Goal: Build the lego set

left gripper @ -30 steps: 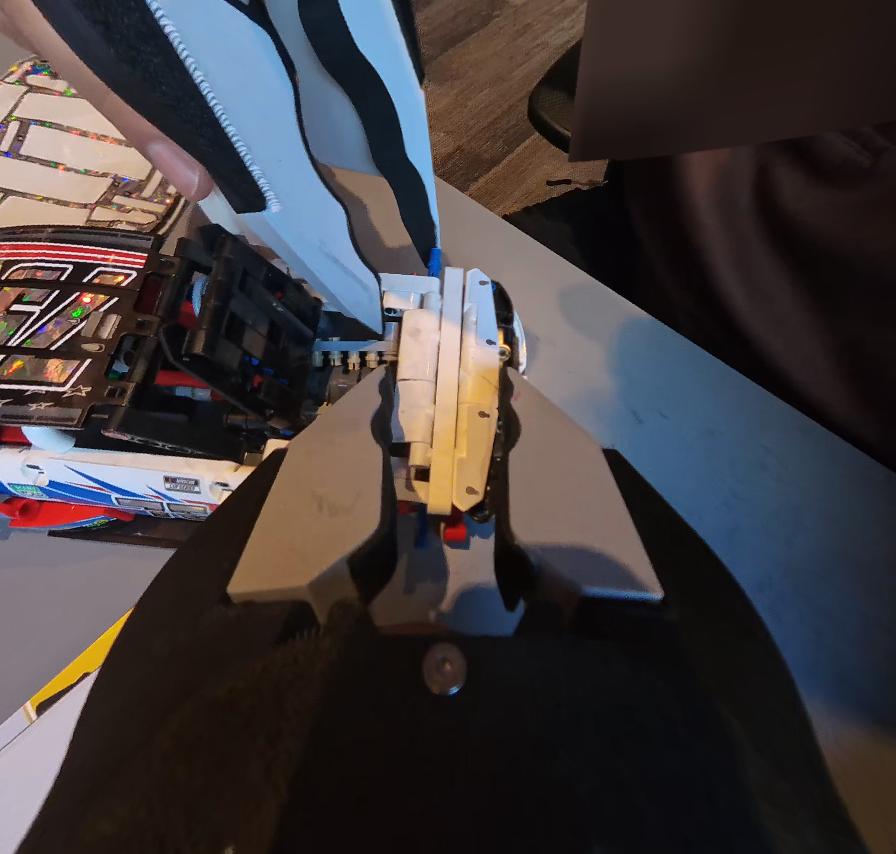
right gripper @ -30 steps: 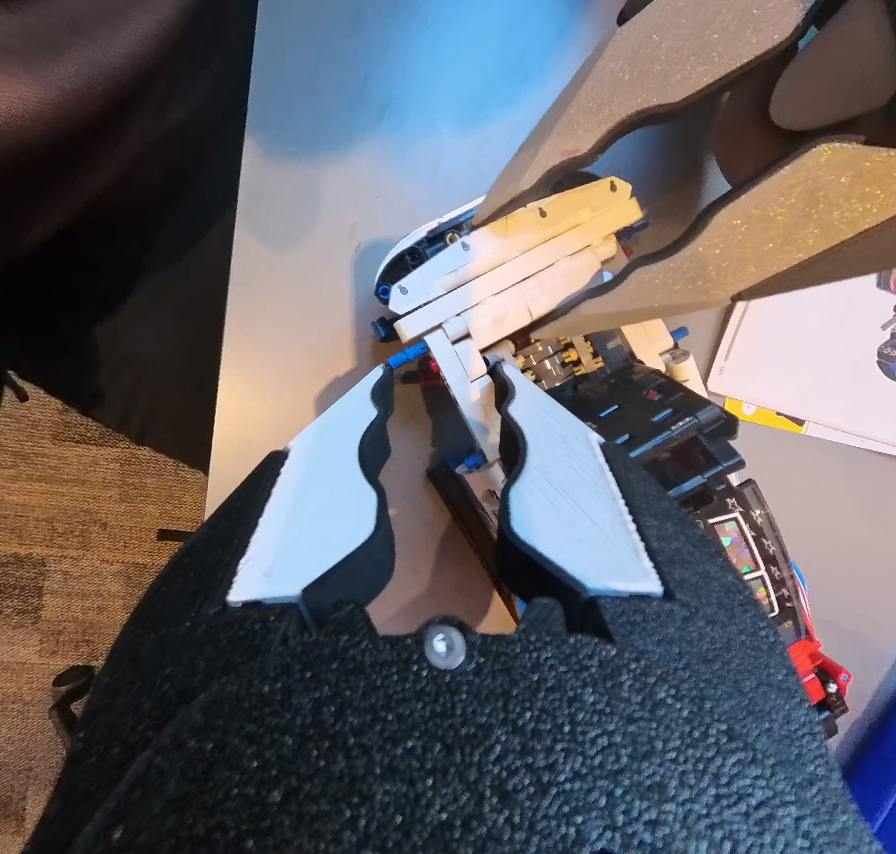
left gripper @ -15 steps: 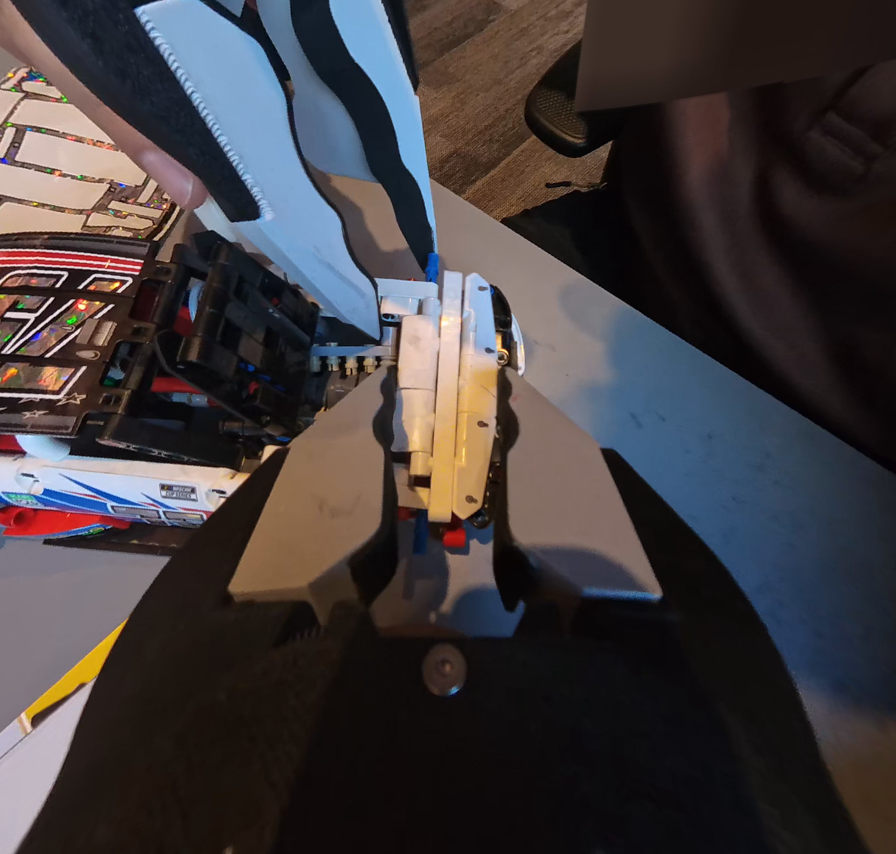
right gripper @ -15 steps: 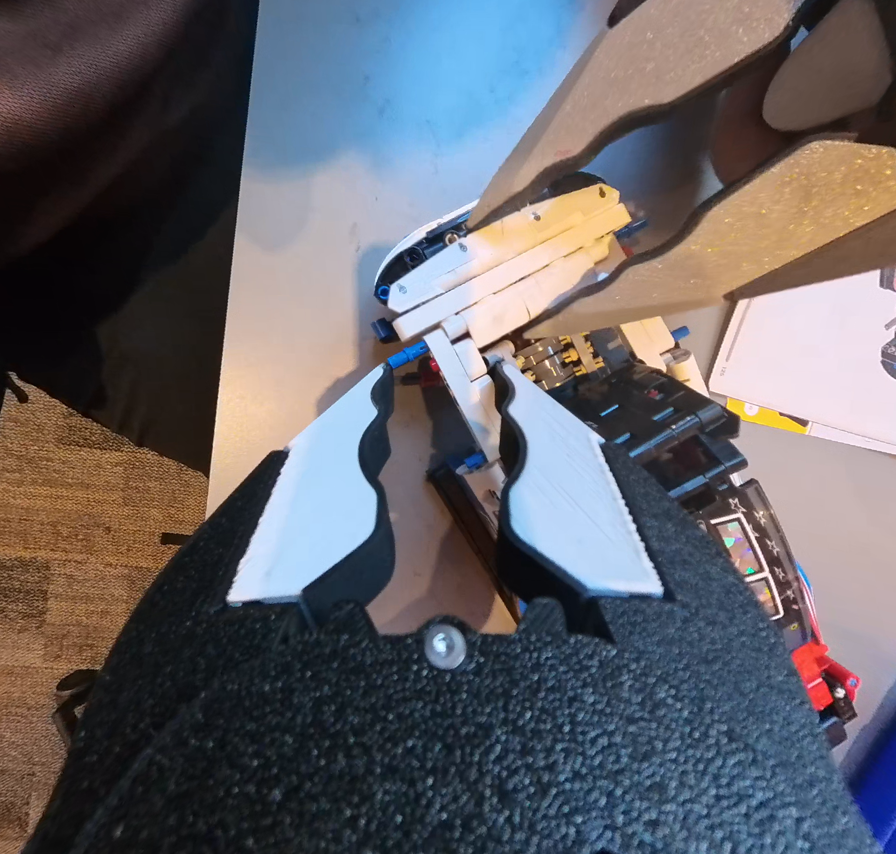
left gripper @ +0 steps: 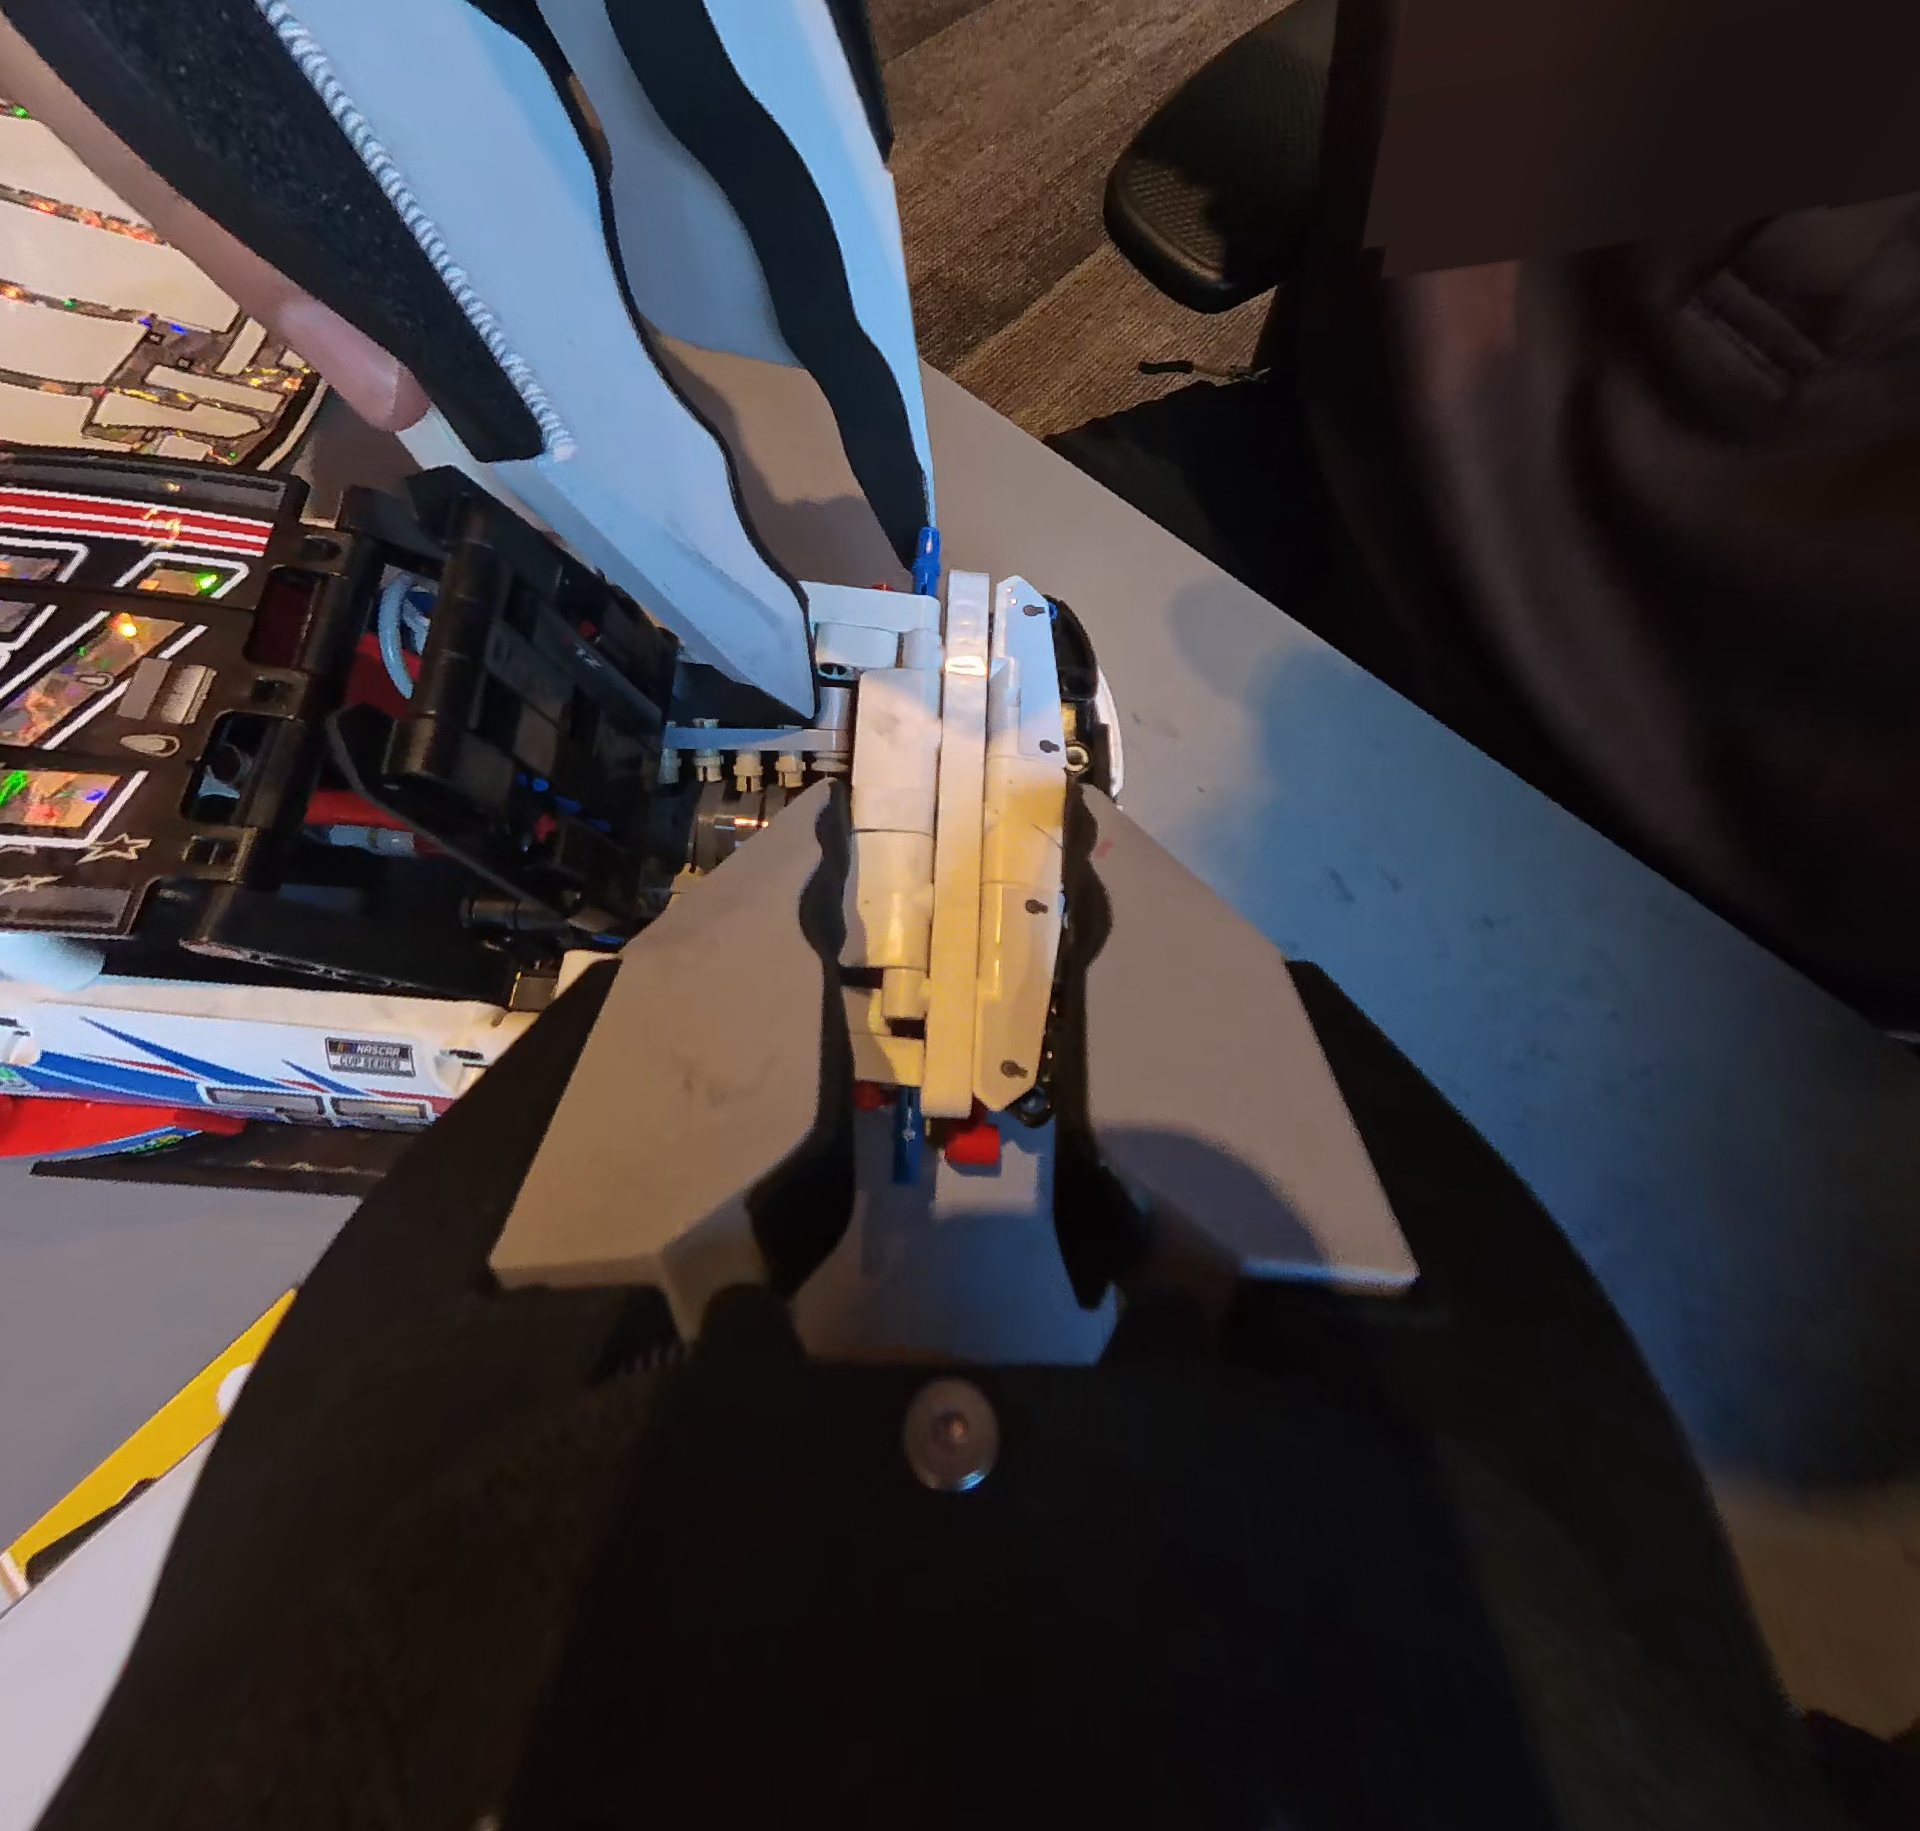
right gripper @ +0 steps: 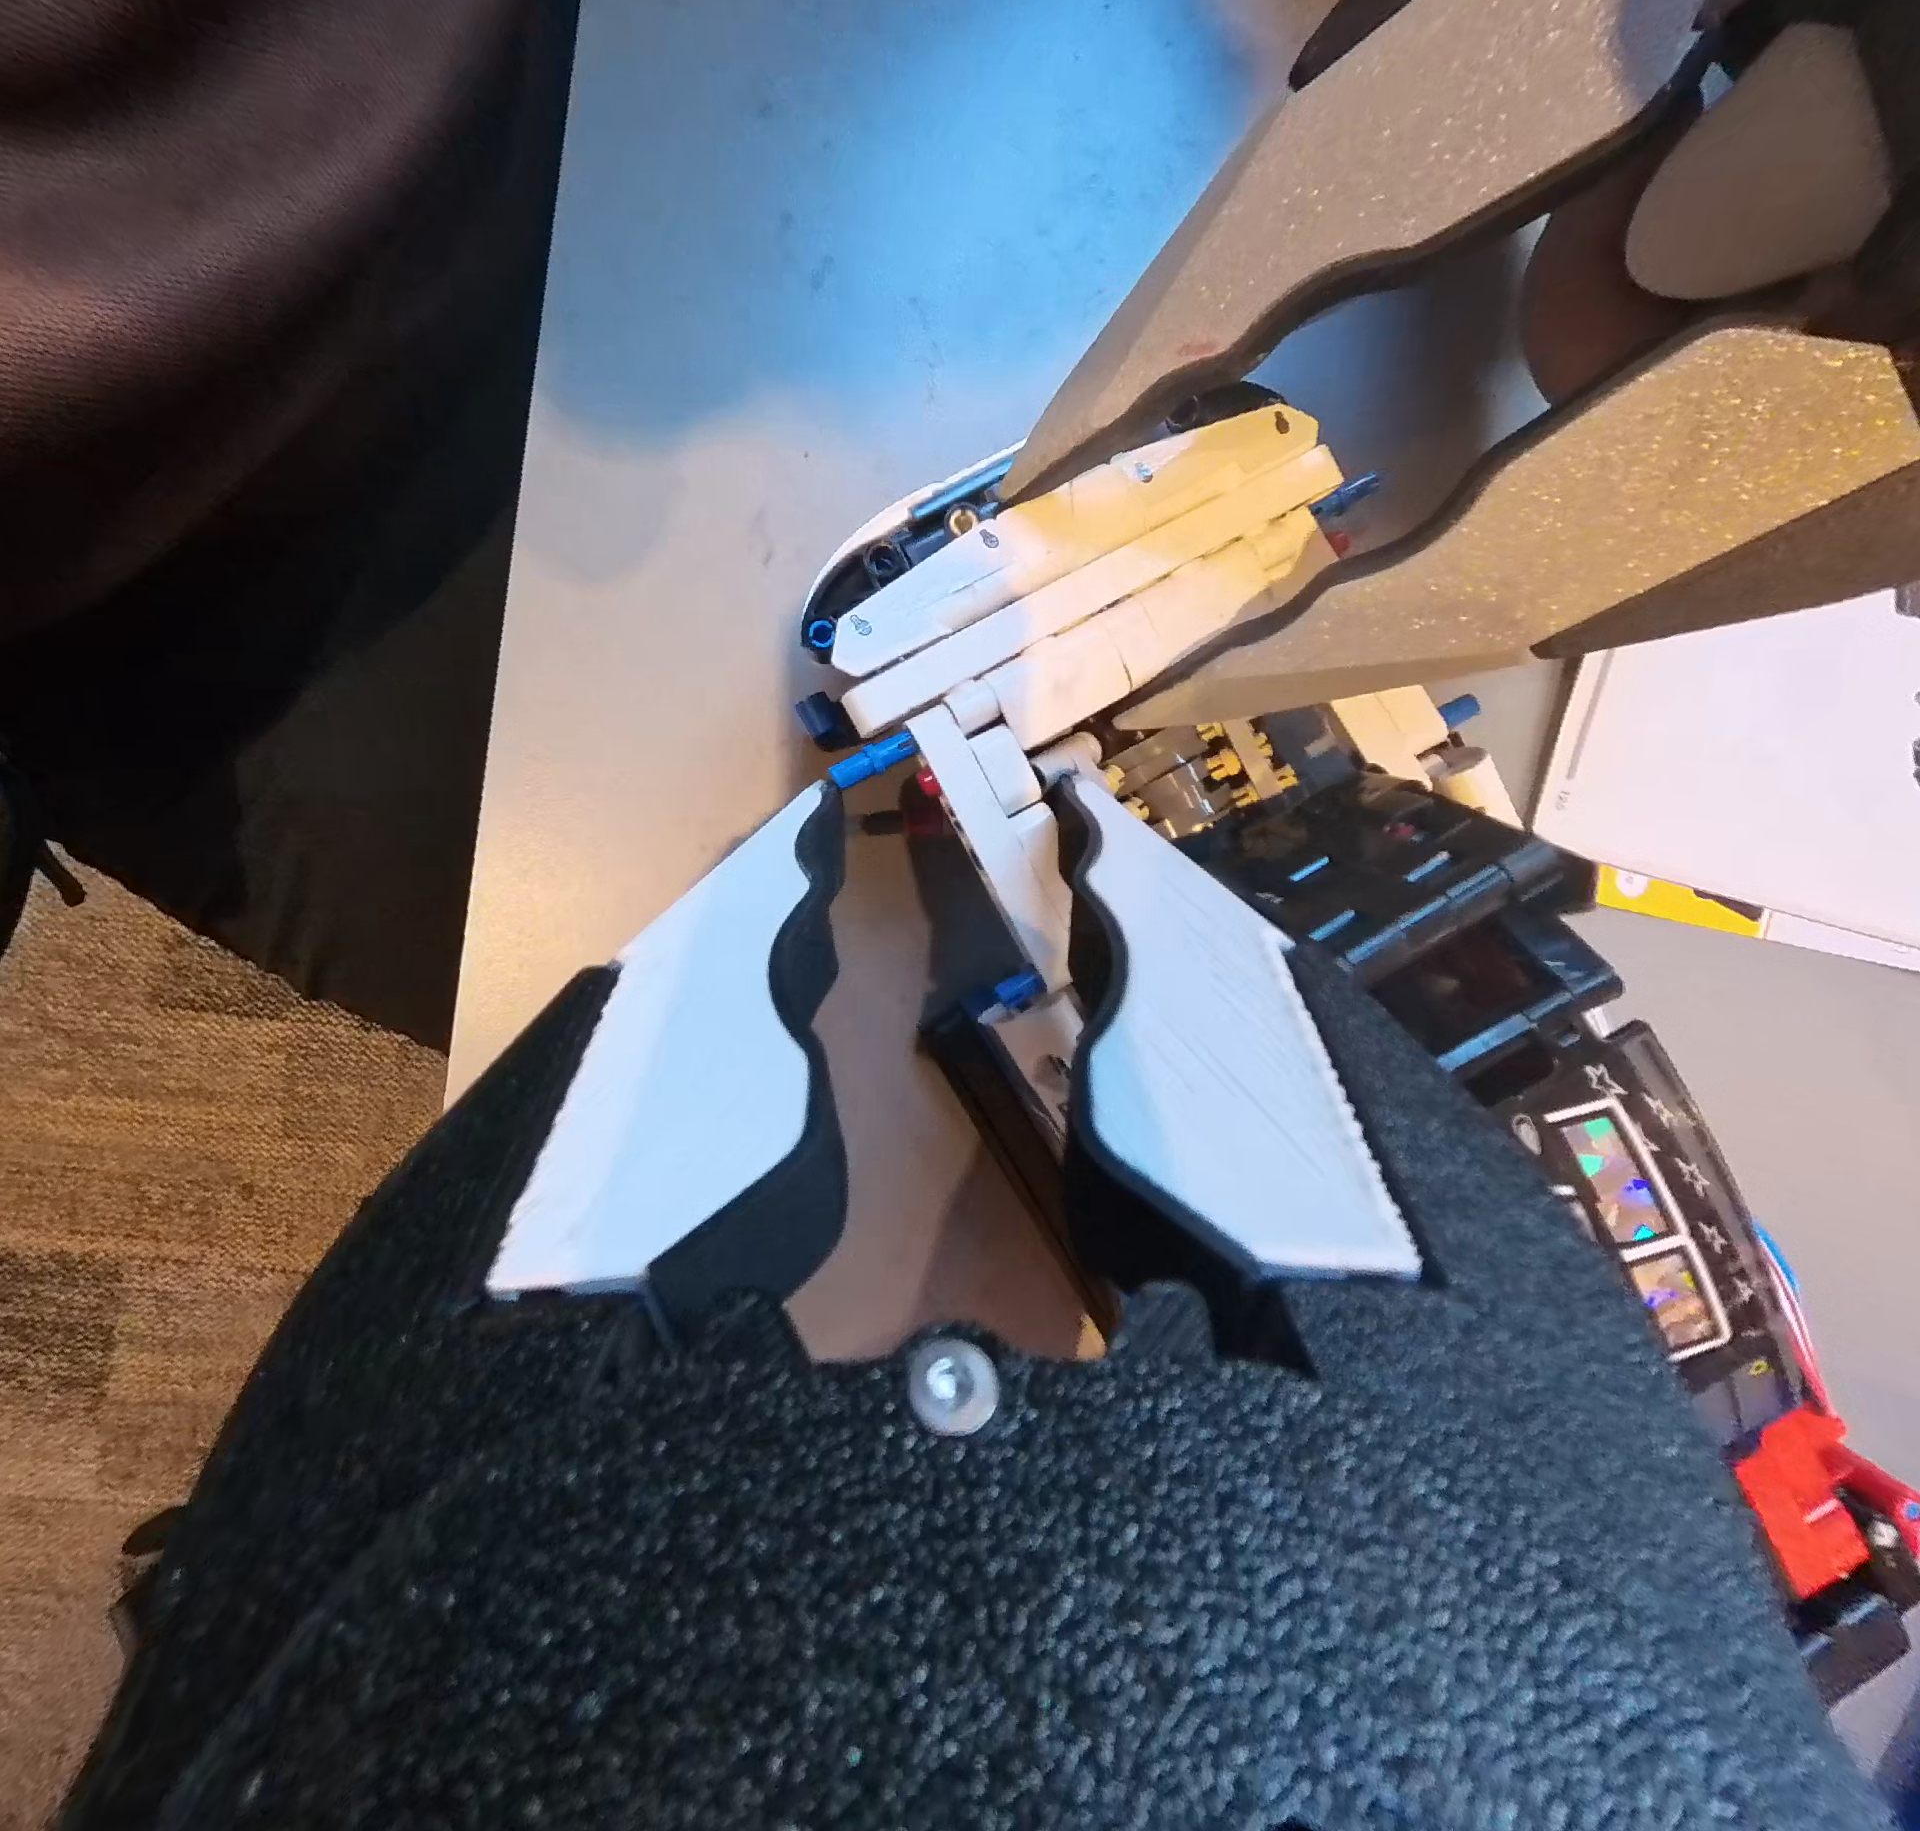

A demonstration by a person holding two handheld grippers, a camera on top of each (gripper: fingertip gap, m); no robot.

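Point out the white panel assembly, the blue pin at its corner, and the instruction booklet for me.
white panel assembly (left gripper: 966,846), left wrist view, flat middle.
blue pin (right gripper: 871,761), right wrist view, shaft.
instruction booklet (right gripper: 1725,742), right wrist view, white page.

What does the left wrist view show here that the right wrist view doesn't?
Left wrist view only: an office chair on the floor and a white side panel on the car. Right wrist view only: a red block at the car's far end. Both: the left gripper shut on the white panel stack, the right gripper open around a white beam, the table.
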